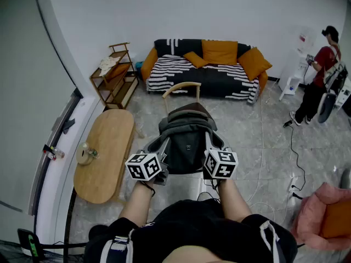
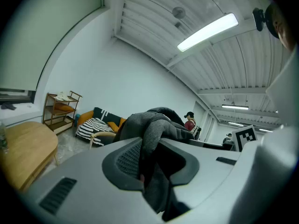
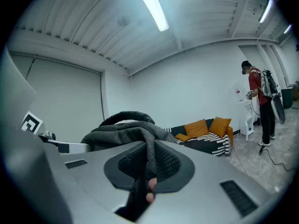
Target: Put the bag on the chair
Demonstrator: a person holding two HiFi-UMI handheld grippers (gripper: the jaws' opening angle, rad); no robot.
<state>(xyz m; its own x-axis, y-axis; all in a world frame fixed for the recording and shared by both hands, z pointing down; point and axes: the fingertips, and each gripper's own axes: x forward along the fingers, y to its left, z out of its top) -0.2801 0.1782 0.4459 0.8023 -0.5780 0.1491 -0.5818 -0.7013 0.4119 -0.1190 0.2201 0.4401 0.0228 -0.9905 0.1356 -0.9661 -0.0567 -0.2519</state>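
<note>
Nearest to the camera, the person's two forearms reach forward, and each hand holds one gripper. The left gripper (image 1: 156, 153) has its jaws closed on a thick fold of grey cloth at the left side of the bag (image 1: 186, 138). The left gripper view shows this fold filling the gap between the pads. The right gripper (image 1: 215, 149) grips in the same way at the right side, and in its own view the two pads press a thinner fold of the same cloth between them. So the bag, dark grey and soft, hangs between the two grippers, well above the floor, with its top handle standing up. Directly behind it is the chair (image 1: 181, 87), which has a curved wooden back. A part of its dark seat (image 1: 193, 109) shows just past the top of the bag. From the head view I cannot tell if the bottom of the bag touches the front of the seat, because the bag hides it. I judge that picking up and carrying are done and the bag is at the chair, but it is not yet set on the seat. What is left is to bring it over the seat, lower it and open both grippers. To the left stands an oval wooden table (image 1: 104, 152). Further away are a shelf (image 1: 115, 75) and a striped sofa (image 1: 203, 70) with orange cushions. At the far right another person (image 1: 321, 75) stands at the wall.
</note>
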